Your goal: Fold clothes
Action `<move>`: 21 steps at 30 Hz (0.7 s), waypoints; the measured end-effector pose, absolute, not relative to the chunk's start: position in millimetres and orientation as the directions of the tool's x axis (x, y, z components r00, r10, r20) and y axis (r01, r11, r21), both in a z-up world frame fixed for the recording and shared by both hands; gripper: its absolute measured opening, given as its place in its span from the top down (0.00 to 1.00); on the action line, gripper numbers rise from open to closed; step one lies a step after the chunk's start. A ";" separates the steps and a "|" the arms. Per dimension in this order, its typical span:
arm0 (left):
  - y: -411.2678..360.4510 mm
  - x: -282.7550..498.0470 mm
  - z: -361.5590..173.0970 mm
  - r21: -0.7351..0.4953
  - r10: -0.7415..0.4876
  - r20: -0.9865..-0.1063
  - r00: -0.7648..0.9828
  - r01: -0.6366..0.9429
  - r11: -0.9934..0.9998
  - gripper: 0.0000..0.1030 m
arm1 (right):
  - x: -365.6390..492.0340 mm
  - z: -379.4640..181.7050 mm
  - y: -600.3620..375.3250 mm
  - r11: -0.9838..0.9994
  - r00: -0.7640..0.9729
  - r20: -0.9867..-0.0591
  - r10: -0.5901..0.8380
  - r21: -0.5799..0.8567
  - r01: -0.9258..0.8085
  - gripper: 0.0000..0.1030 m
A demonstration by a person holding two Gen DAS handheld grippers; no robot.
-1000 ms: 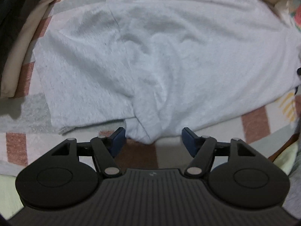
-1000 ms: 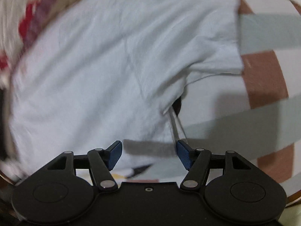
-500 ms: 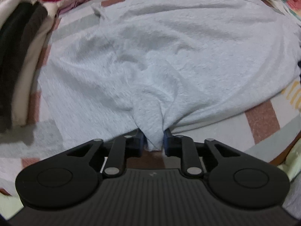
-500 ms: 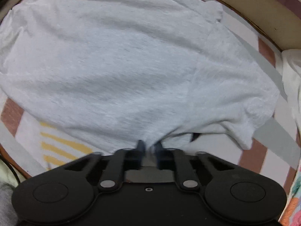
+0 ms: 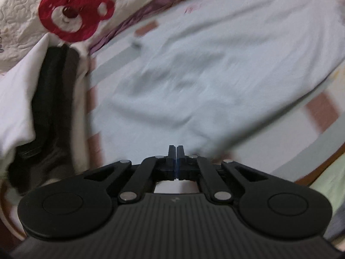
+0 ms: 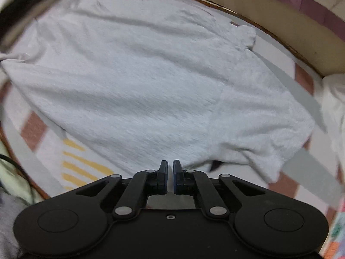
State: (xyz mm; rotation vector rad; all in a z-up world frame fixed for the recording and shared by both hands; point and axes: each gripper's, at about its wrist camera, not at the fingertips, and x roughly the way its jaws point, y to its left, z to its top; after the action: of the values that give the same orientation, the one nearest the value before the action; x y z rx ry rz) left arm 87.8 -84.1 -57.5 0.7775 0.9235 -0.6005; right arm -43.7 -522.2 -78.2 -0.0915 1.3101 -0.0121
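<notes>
A light grey T-shirt (image 5: 215,75) lies spread on a checked blanket; it also fills the right wrist view (image 6: 140,86). My left gripper (image 5: 176,149) is shut on the shirt's near edge, the jaws pressed together with cloth between them. My right gripper (image 6: 170,164) is shut on the shirt's near edge too, close to a short sleeve (image 6: 269,133) that hangs to the right. Both views are motion-blurred.
A pile of folded dark and cream clothes (image 5: 54,108) lies left of the shirt. A quilt with a red bear (image 5: 73,15) is behind it. The checked blanket (image 6: 75,164) shows yellow stripes at the near left. A wooden bed edge (image 6: 280,41) curves at the back right.
Both grippers went from open to shut on the shirt's near edge. They have since risen and pulled back, and the shirt edge lifts with them.
</notes>
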 end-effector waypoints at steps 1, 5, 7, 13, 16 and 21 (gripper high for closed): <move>-79.5 89.9 -58.4 0.337 -0.104 -0.870 0.483 0.735 0.589 1.00 | -43.4 -77.4 -519.0 0.992 0.256 -0.962 -0.099 -0.114 -0.046 0.96; -67.7 95.3 -43.0 0.210 -0.164 -0.890 0.426 0.702 0.681 0.94 | -41.8 -72.6 -534.7 0.988 0.274 -0.950 -0.149 -0.151 0.014 0.96; -70.5 94.2 -38.8 0.087 -0.243 -0.904 0.351 0.709 0.700 0.64 | -43.5 -68.6 -551.1 0.984 0.289 -0.941 -0.173 -0.156 0.080 0.92; -103.9 85.3 -71.1 0.052 -0.209 -0.942 0.263 0.729 0.683 0.50 | -49.7 -51.7 -574.5 0.983 0.433 -0.898 -0.072 0.008 0.181 0.72; -103.0 95.3 -84.8 0.037 -0.189 -0.948 0.257 0.678 0.734 0.91 | -43.4 -48.0 -539.5 0.999 0.554 -0.831 -0.049 -0.041 0.026 0.71; -96.2 101.1 -69.0 0.038 -0.221 -0.917 0.331 0.626 0.779 0.94 | -29.8 -49.9 -458.0 0.940 0.717 -0.693 0.076 -0.191 -0.284 0.61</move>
State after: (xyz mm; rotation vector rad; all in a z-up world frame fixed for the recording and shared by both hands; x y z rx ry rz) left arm 101.1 -96.2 -69.0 0.4245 1.1032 -0.5752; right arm -29.8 -458.0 -49.9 -0.2950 0.7474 0.2027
